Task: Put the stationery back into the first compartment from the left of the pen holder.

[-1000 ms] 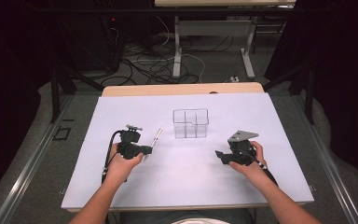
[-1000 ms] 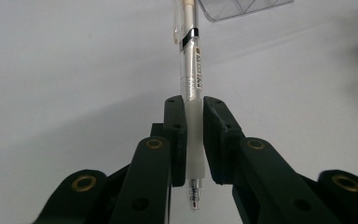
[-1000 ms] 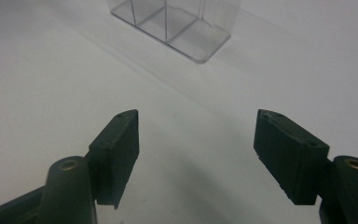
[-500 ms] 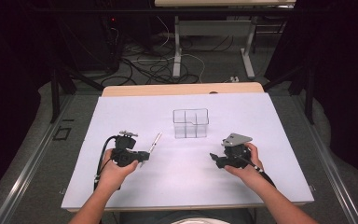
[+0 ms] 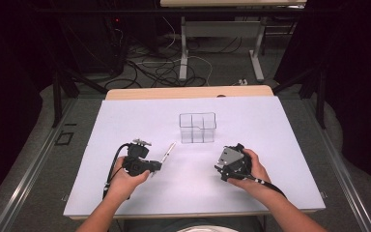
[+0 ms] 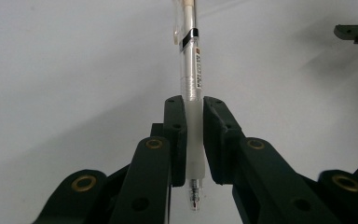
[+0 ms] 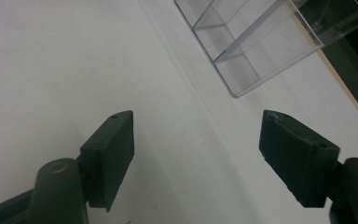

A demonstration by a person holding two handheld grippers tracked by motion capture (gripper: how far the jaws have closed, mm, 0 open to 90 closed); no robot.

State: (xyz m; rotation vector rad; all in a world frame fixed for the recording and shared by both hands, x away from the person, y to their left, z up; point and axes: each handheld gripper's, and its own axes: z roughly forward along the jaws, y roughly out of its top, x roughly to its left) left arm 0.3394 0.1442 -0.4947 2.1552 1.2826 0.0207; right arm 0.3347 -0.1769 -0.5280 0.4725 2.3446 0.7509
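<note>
The left gripper (image 6: pixel 193 140) pinched a pen (image 6: pixel 189 70) near its tip; light, stiff and slick, it looked likely to pivot. The right gripper (image 7: pixel 196 156) stood spread, empty.

Both our forearms come in from the near edge of the table, bare to the elbow. Our left hand (image 5: pixel 125 180) wraps the body of the left gripper (image 5: pixel 155 166), which lies low and points to the right and a little away from us. In the left gripper view its two black jaws stand close together, pads pressed against a thin shaft between them. Our right hand (image 5: pixel 251 170) holds the right gripper (image 5: pixel 221 170) from the right side, its grey three-cornered plate facing up and its nose turned left. In the right gripper view (image 7: pixel 196 158) its jaws stand wide apart with nothing between the pads.
</note>
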